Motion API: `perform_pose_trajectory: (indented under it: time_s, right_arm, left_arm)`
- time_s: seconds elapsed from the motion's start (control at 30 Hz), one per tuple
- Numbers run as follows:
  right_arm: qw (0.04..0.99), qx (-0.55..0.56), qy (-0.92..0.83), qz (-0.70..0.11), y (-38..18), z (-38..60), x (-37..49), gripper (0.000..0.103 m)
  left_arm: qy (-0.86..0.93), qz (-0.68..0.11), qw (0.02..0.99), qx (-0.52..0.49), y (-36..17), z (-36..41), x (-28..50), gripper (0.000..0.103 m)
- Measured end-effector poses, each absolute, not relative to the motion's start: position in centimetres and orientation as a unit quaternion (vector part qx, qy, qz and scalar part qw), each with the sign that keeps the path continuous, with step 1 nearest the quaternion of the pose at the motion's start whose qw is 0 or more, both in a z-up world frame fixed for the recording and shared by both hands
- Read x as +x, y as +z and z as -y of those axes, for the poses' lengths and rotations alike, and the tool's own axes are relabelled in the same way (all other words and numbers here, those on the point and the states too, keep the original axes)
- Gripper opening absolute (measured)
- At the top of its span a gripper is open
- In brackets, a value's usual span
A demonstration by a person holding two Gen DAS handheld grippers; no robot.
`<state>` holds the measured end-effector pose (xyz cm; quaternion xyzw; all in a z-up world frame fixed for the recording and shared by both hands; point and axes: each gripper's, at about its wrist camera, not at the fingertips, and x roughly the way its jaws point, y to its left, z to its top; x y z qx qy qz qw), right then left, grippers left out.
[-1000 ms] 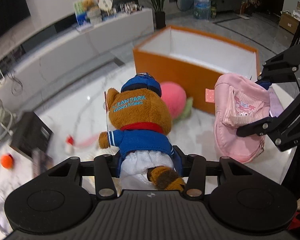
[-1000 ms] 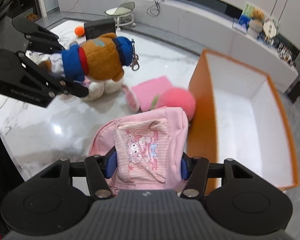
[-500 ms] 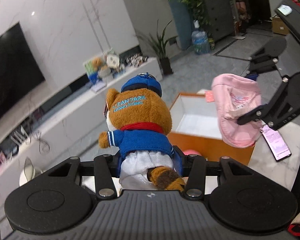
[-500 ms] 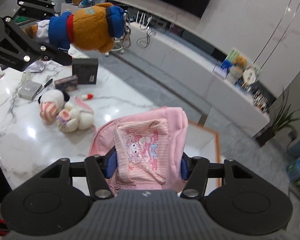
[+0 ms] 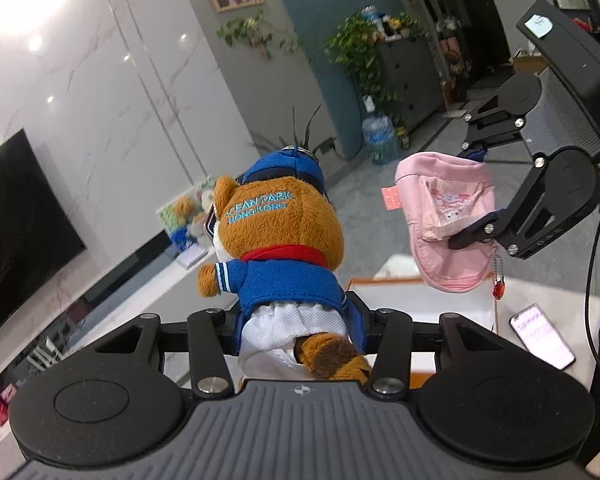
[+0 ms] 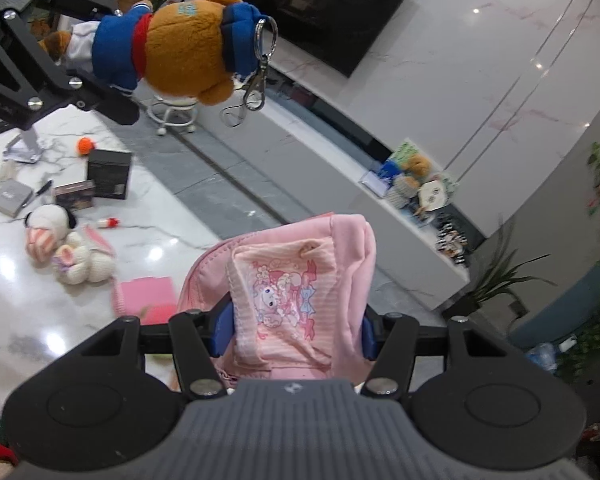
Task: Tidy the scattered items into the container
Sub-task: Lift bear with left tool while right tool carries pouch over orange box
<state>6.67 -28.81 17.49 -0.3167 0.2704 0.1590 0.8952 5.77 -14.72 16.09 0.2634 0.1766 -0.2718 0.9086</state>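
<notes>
A brown plush bear (image 5: 284,232) in a blue jacket and cap hangs in the air, and my left gripper (image 5: 296,320) is shut on its lower body. My right gripper (image 6: 296,324) is shut on a pink cartoon-print pouch (image 6: 300,280), also lifted high. In the left wrist view the pouch (image 5: 448,232) and right gripper (image 5: 468,200) hang at the right, above the orange box (image 5: 400,280) with its white inside. In the right wrist view the bear (image 6: 180,40) and left gripper (image 6: 88,40) are at the top left, the bear's key clip dangling.
On the marble table (image 6: 28,312) below lie a white bunny plush (image 6: 68,248), a pink cloth (image 6: 148,296), a black box (image 6: 110,174), an orange ball (image 6: 86,145), a small red-white tube (image 6: 108,223) and small boxes. A phone (image 5: 542,336) lies beside the orange box.
Both grippers have risen well above the table with the bear and the pouch still held. The orange box has dropped low in the left wrist view and left the right one.
</notes>
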Motion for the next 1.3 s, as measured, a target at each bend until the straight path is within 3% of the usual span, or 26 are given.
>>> perform_pose_trajectory:
  time_s: [0.3,0.67,1.3]
  right_arm:
    - [0.900,-0.329,0.125,-0.257,19.8,31.5,8.1,0.061]
    - [0.896,-0.324,0.122,-0.277,17.8,34.0,10.3,0.061]
    - [0.863,-0.297,0.164,-0.374,5.7,37.0,16.0,0.061]
  left_arm:
    - [-0.305,-0.157,0.905,0.251,16.8,18.7,7.0,0.054]
    - [-0.335,-0.200,0.889,0.237,13.1,22.5,9.6,0.054]
    - [-0.340,-0.339,0.858,0.182,1.8,25.8,15.9,0.054]
